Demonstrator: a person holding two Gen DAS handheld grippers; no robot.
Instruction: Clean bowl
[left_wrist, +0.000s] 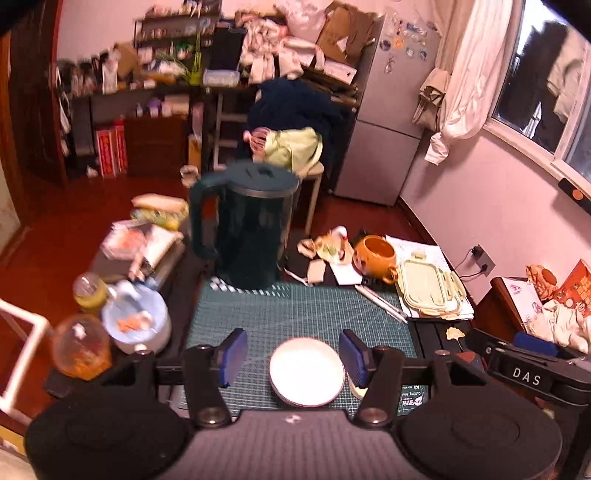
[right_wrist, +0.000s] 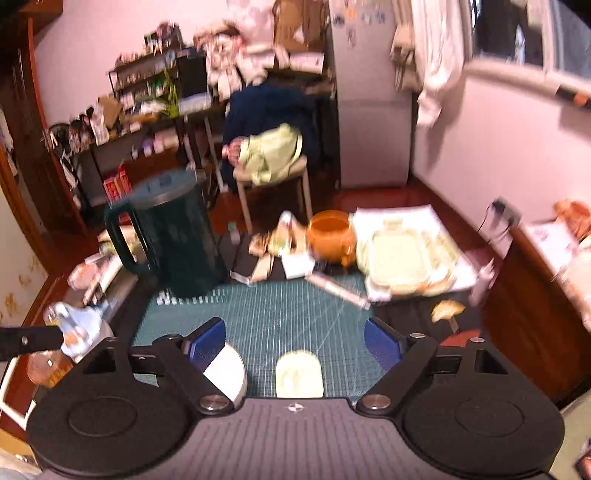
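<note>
Directly ahead of the left tongs (left_wrist: 293, 356) the white bowl (left_wrist: 306, 371) is seen, set on the green cutting mat (left_wrist: 295, 310) that covers the tabletop, near its front edge. The left tongs are spread wide and hold nothing; the bowl sits between the two blue pads, closer to the right pad, which looks just beside the rim, though contact cannot be confirmed. From the right wrist view the bowl (right_wrist: 227, 374) lies off to the left, partly hidden behind the left pad, while a pale sponge (right_wrist: 300, 373) is centred between the pads of the right tongs (right_wrist: 295, 345), also spread wide and empty. The left side is judged nearer to the bowl, the right side to the sponge. A dark kettle (left_wrist: 247, 225) stands at the mat's far edge, well apart.
</note>
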